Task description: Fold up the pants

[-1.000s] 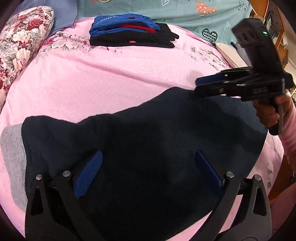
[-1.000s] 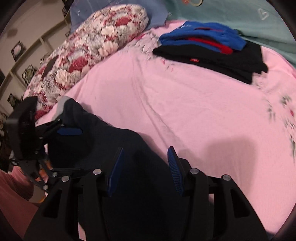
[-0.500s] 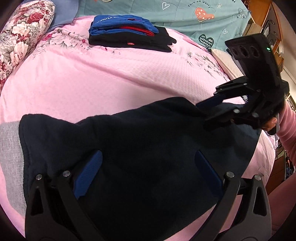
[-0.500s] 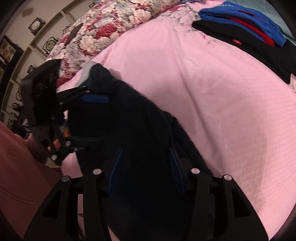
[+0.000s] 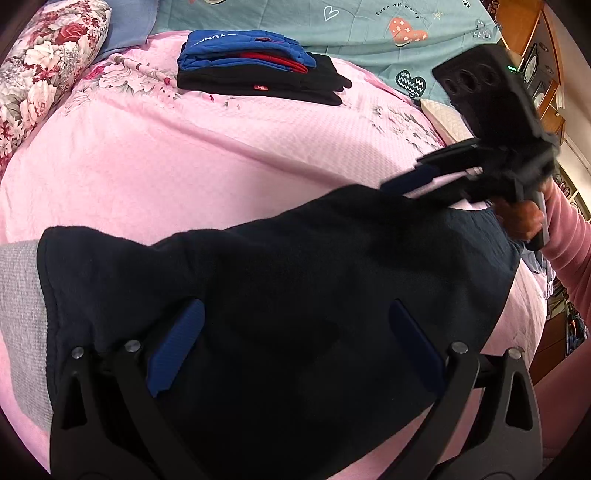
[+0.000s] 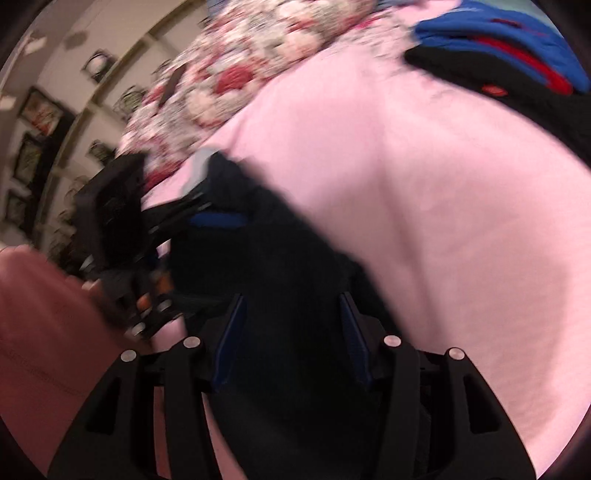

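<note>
Jaws of the left gripper (image 5: 291,347) stand spread wide, blue ribbed pads (image 5: 176,345) over the dark fleecy pants (image 5: 295,266), which lie on the pink textured bedspread (image 5: 184,155). The right gripper (image 6: 291,332), at two o'clock in the left view, is parted over the cloth's edge. Folded blue-and-black clothes (image 5: 255,74) lie at twelve o'clock.

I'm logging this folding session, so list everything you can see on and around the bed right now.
pants: one, dark navy with grey waistband, spread on the bed, nearest.
folded clothes: one stack, blue, red and black, far side of the bed.
bedspread: one, pink.
floral pillow: one, red and white, far left.
teal quilt: one, heart print, far edge.
left gripper: black, blue pads, open over the pants.
right gripper: black, blue pads, open, pants between its fingers.
</note>
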A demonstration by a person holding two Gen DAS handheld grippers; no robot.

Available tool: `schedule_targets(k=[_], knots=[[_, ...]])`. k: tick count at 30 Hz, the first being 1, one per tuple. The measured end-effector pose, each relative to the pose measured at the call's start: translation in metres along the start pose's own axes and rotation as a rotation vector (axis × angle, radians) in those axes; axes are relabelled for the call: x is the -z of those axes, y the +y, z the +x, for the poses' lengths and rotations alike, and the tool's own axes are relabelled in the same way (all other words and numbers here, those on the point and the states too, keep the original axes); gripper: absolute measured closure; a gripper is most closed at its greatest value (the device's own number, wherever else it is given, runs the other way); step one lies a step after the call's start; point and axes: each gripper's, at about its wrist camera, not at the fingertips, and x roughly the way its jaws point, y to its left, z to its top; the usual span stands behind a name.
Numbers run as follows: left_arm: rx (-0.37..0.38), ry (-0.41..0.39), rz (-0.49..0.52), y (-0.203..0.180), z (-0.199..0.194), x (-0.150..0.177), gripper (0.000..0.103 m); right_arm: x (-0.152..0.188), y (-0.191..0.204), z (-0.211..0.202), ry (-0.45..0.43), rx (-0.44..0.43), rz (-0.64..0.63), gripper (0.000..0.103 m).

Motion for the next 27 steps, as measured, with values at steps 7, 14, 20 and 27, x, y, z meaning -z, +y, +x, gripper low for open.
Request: schedule_targets(k=[7, 14, 20, 27], knots=[[0.001, 0.000, 0.001, 0.000, 0.000, 0.000, 0.002, -0.003, -0.015, 0.019, 0.043, 0.036, 0.028, 0.049], [0.001, 0.000, 0.002, 0.000, -0.001, 0.000, 0.002, 0.003, 0.014, 0.021, 0.100, -0.052, -0.085, 0.049], [0.003, 0.001, 0.001, 0.001, 0.000, -0.001, 0.002, -0.003, -0.003, 0.039, 0.121, -0.132, -0.031, 0.047], [0.008, -0.013, -0.014, 0.005, -0.005, -0.001, 0.002, -0.027, -0.048, 0.039, -0.060, -0.278, 0.166, 0.059]])
